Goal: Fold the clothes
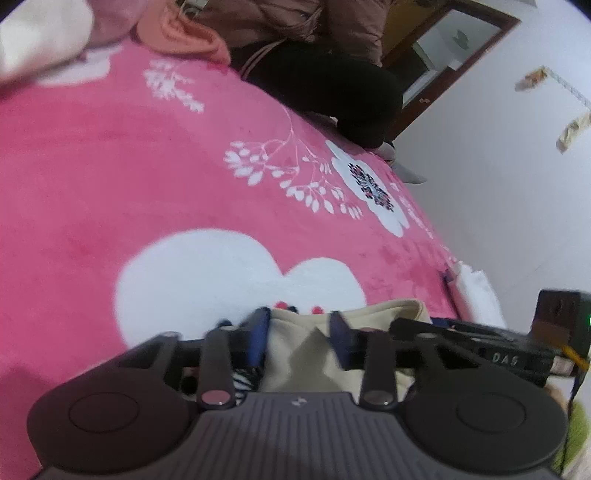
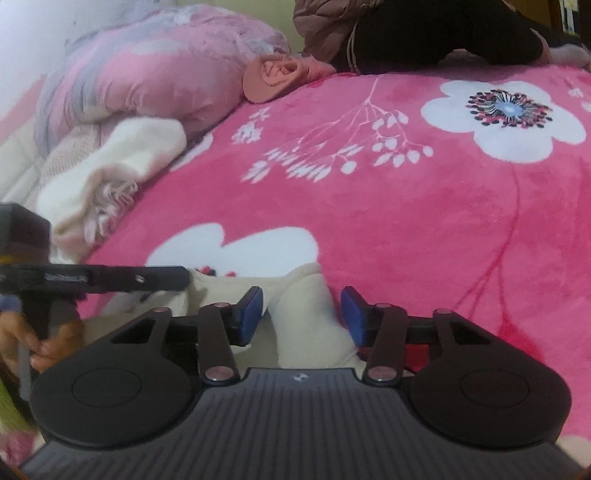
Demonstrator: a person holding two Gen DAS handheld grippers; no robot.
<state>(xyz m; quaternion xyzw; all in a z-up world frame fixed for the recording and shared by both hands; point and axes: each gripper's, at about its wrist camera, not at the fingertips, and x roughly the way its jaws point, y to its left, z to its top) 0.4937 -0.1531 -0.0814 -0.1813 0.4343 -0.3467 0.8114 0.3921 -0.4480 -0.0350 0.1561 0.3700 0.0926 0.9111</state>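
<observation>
Both grippers are down at the 6 o'clock edge of the bed w/ a cream garment (image 1: pixel 295 347) bunched up between them. In the left wrist view the left gripper (image 1: pixel 300 341) has cream cloth sitting between its blue pads (image 1: pixel 258 339), jaws maybe a third apart, and the fabric fills the gap, so it looks pinched, tho it's blurry so I wouldn't swear how firm. In the right wrist view the right gripper (image 2: pixel 302 317) has jaws clearly apart w/ a ridge of the same cream cloth (image 2: pixel 306 314) running up between them. The pads there aren't pressing on it afaict, so nothing's clamped on that side.

Rest of the scene: pink floral blanket (image 2: pixel 406 221) covering the bed, a pile of white and pink knit stuff (image 2: pixel 110 173) at 9 o'clock in the right view, a rolled peach garment (image 2: pixel 273 75) at 12, and a big pink quilt (image 2: pixel 147 74) behind it. Someone's sitting at the far edge, dark trousers (image 2: pixel 443 33).

What could go wrong imo: right side isn't gripping, so if the left lifts now the garment just drags lopsided and wads up more. The left could also be grabbing several layers at once, since the cloth is crumpled, and then any fold comes out crooked. Fluffy blanket might snag on a pad too if the jaws dip low.

Containers: none visible, no basket or bin, everything's loose on the bed.
</observation>
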